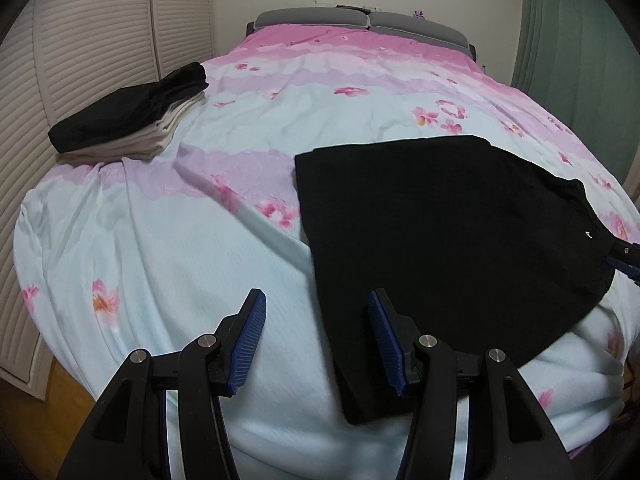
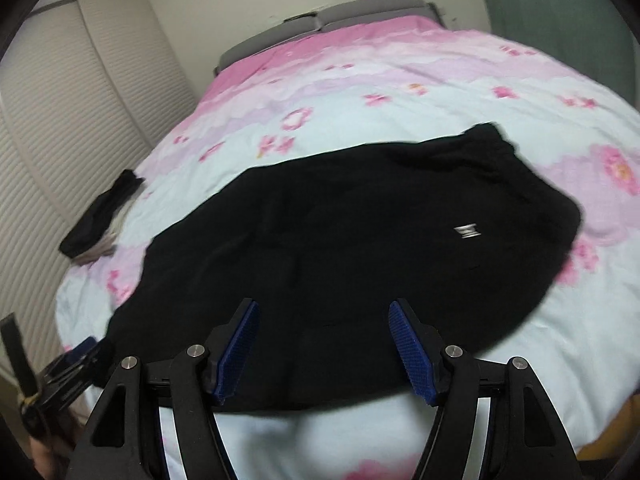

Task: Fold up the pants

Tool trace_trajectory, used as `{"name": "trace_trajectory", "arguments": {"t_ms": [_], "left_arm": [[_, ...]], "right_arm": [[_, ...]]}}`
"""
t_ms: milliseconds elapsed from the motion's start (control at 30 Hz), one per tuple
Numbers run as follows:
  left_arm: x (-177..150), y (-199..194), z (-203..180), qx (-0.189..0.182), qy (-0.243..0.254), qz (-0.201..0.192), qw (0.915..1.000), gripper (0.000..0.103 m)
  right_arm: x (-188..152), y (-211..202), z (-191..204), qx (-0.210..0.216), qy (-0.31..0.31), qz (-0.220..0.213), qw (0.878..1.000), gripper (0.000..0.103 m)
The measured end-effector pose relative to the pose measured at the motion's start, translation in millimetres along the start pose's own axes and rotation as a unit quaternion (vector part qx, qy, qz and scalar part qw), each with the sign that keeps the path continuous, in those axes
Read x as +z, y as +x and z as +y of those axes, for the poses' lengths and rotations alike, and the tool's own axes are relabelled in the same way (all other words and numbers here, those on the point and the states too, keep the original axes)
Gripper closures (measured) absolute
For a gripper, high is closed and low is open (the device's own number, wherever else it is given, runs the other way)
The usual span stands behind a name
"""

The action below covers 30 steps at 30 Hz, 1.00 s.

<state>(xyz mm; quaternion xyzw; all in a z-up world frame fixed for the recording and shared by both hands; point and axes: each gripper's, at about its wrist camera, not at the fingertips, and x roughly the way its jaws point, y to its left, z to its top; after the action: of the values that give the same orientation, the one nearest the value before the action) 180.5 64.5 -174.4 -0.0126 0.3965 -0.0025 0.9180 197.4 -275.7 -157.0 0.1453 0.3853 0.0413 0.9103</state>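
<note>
You are looking at black pants (image 2: 340, 248) lying flat on the bed (image 1: 160, 260), well apart from the folded stack (image 1: 132, 120). Your left gripper (image 1: 318, 340) and right gripper (image 2: 324, 348) are hanging spread, empty. The cloth looks soft and limp; you should pinch a hem edge.

Both cameras sit low at the foot of the bed (image 1: 168, 248), angled down and looking toward the headboard (image 1: 360, 24). The left wrist view stands further left, close to the louvred doors (image 1: 80, 60); the right wrist view sits right, tilted. They share the black pants (image 2: 340, 240) — and the folded stack (image 1: 132, 120).
</note>
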Motion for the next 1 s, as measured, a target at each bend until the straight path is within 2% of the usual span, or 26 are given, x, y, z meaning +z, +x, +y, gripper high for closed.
{"name": "trace_trajectory", "arguments": {"t_ms": [200,367,500,567,633,700,733,833,867,900,967,1000], "left_arm": [[16,-12,-39,-0.029,0.006,-0.034,0.9990,0.050],[51,-9,-102,-0.072,0.050,-0.059,0.9944,0.049],[93,5,-159,-0.118,0.097,-0.073,0.9856,0.049],[115,16,-193,-0.152,0.139,-0.070,0.9761,0.049],[131,28,-228,-0.181,0.190,-0.064,0.9627,0.049],[144,43,-265,-0.204,0.251,-0.058,0.9444,0.049],[151,54,-285,-0.220,0.290,-0.053,0.9301,0.049],[165,80,-330,-0.265,0.361,-0.027,0.8937,0.049],[171,95,-349,-0.293,0.391,-0.004,0.8727,0.049],[172,102,-359,-0.303,0.408,0.007,0.8613,0.049],[176,124,-386,-0.321,0.451,0.037,0.8319,0.049],[176,134,-397,-0.328,0.467,0.051,0.8198,0.049]], "right_arm": [[17,-22,-45,-0.049,0.057,-0.046,0.996,0.035],[33,-29,-105,-0.070,0.136,-0.062,0.986,0.035],[33,-26,-154,-0.061,0.223,-0.059,0.971,0.034],[30,-21,-169,-0.056,0.249,-0.056,0.965,0.034],[26,-15,-178,-0.053,0.270,-0.053,0.960,0.034],[20,-6,-186,-0.045,0.291,-0.046,0.955,0.034],[19,2,-188,-0.042,0.298,-0.040,0.953,0.034],[17,17,-197,-0.033,0.309,-0.028,0.950,0.034],[17,23,-202,-0.030,0.315,-0.026,0.948,0.034],[17,27,-205,-0.028,0.318,-0.027,0.947,0.034],[18,34,-212,-0.022,0.323,-0.035,0.946,0.034],[19,36,-214,-0.020,0.322,-0.040,0.946,0.034]]}}
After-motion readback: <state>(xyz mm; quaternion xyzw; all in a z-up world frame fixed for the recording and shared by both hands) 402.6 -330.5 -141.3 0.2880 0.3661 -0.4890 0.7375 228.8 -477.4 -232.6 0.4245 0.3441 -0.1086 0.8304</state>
